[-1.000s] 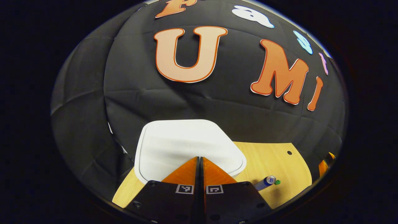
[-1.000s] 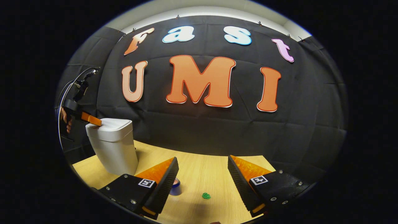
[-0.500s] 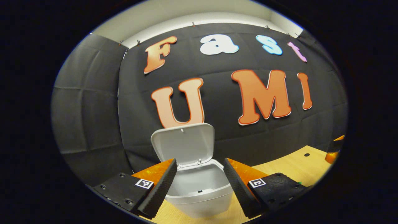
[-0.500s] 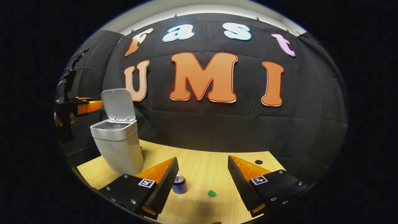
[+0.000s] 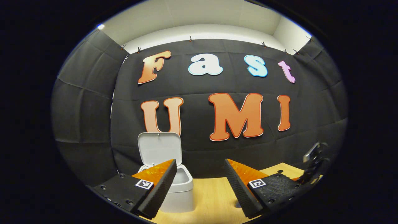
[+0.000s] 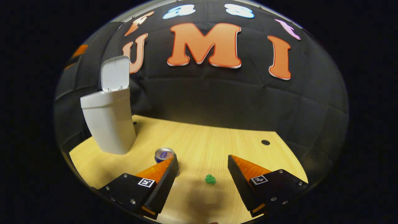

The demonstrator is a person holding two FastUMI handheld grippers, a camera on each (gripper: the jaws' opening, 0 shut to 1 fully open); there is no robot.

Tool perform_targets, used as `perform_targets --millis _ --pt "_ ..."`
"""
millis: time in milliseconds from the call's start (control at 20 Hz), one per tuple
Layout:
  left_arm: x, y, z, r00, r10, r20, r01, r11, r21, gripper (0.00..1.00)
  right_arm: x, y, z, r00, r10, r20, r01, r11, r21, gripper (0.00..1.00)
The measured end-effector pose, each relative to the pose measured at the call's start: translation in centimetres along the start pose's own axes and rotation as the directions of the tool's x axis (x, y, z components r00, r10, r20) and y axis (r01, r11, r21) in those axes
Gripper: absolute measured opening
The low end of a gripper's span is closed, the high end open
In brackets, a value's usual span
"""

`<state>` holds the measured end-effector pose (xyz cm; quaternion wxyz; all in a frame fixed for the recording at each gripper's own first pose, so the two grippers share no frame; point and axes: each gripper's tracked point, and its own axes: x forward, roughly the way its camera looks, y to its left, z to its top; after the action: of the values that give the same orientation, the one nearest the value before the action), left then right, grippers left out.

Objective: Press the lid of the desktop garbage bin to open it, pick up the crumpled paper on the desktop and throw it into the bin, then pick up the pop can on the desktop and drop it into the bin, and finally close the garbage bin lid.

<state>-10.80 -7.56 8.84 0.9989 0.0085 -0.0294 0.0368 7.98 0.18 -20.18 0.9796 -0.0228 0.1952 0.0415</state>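
Your left tool (image 5: 200, 169) has backed away from the bin (image 5: 178, 193), fingers apart | lid (image 6: 115, 74) now stands upright, open | your right tool (image 6: 202, 165) has tipped down, fingers apart, over the crumpled paper (image 6: 210, 179) (green) | pop can (image 6: 164, 154) upright on the tabletop (image 6: 217, 143), label unreadable.

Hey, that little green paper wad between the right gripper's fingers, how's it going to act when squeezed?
The paper wad looks tiny and crumpled, so it is probably very light and will squash. On the smooth table, it may skid if the open right gripper nudges it.
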Motion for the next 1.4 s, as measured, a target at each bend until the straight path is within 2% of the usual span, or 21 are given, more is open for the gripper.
perform_targets --millis 100,150,250,350,400,500,550,600,650,700,750,800,850,1000,1100,1250,1400 --pt "-0.6 -0.3 0.3 1.000 -0.004 -0.008 0.004 1.000 0.015 0.95 2.9 -0.6 -3.3 0.996 -0.011 -0.087 0.010 1.000 -0.016 0.96" --pt "-0.8 -0.7 0.4 1.000 -0.004 -0.010 0.004 1.000 0.025 0.99 4.0 -0.7 -4.5 0.991 0.003 -0.130 -0.003 1.000 0.000 0.96" --pt "-1.2 -0.2 0.4 1.000 0.012 -0.021 -0.011 0.998 0.057 0.95 5.1 -0.9 -5.8 0.982 0.013 -0.187 -0.004 0.999 0.047 0.96" --pt "-1.5 0.0 0.3 0.999 0.029 -0.030 -0.027 0.997 0.069 0.95 6.2 -1.7 -7.2 0.974 -0.023 -0.224 0.030 0.999 0.030 0.89" --pt "-1.7 0.2 0.2 0.999 0.040 -0.037 -0.037 0.997 0.074 0.99 6.4 -1.7 -8.0 0.969 -0.021 -0.247 0.029 0.999 0.029 0.86" --pt "-1.8 0.5 0.0 0.997 0.057 -0.051 -0.053 0.995 0.081 0.95 6.4 -1.8 -9.0 0.957 -0.033 -0.289 0.035 0.999 0.002 0.78" --pt "-1.9 0.6 -0.1 0.997 0.063 -0.053 -0.059 0.995 0.083 0.99 6.7 -2.2 -9.5 0.953 -0.041 -0.301 0.039 0.999 -0.013 0.76" --pt "-2.1 0.6 -0.1 0.996 0.066 -0.056 -0.061 0.995 0.083 0.95 6.6 -2.0 -9.8 0.949 -0.036 -0.312 0.034 0.999 -0.013 0.69" --pt "-2.1 0.7 -0.3 0.996 0.070 -0.061 -0.065 0.994 0.086 0.99 6.7 -1.6 -9.9 0.948 -0.027 -0.317 0.025 1.000 -0.011 0.64" --pt "-2.1 0.8 -0.4 0.995 0.073 -0.065 -0.068 0.994 0.087 0.99 6.8 -1.4 -9.9 0.950 -0.023 -0.311 0.021 1.000 -0.012 0.52" --pt "-2.2 0.7 -0.5 0.995 0.072 -0.069 -0.066 0.994 0.086 0.95 6.9 -1.4 -10.0 0.950 -0.032 -0.311 0.026 0.999 -0.021 0.47" --pt "-2.2 0.7 -0.7 0.995 0.072 -0.076 -0.065 0.994 0.086 0.95 6.9 -1.4 -10.2 0.946 -0.042 -0.321 0.034 0.999 -0.033 0.36" --pt "-2.3 0.6 -0.9 0.994 0.068 -0.081 -0.061 0.995 0.084 0.95 6.6 -1.4 -10.3 0.945 -0.052 -0.324 0.040 0.998 -0.042 0.32" --pt "-2.4 0.6 -1.1 0.995 0.062 -0.084 -0.055 0.995 0.082 0.95 6.4 -1.0 -9.8 0.948 -0.029 -0.316 0.019 0.999 -0.037 0.15" --pt "-2.7 0.9 -1.0 0.995 0.062 -0.080 -0.056 0.996 0.072 0.95 6.1 -0.5 -9.0 0.951 0.005 -0.310 0.000 1.000 0.015 0.09" --pt "-2.8 1.6 -0.8 0.996 0.063 -0.065 -0.060 0.997 0.053 0.95 5.1 -1.0 -5.5 0.974 0.001 -0.228 0.007 0.999 0.034 0.07" --pt "-3.0 2.4 -0.9 0.996 0.066 -0.051 -0.065 0.998 0.024 0.95 2.7 -0.5 1.6 0.996 0.023 -0.086 -0.021 0.999 0.026 0.07"
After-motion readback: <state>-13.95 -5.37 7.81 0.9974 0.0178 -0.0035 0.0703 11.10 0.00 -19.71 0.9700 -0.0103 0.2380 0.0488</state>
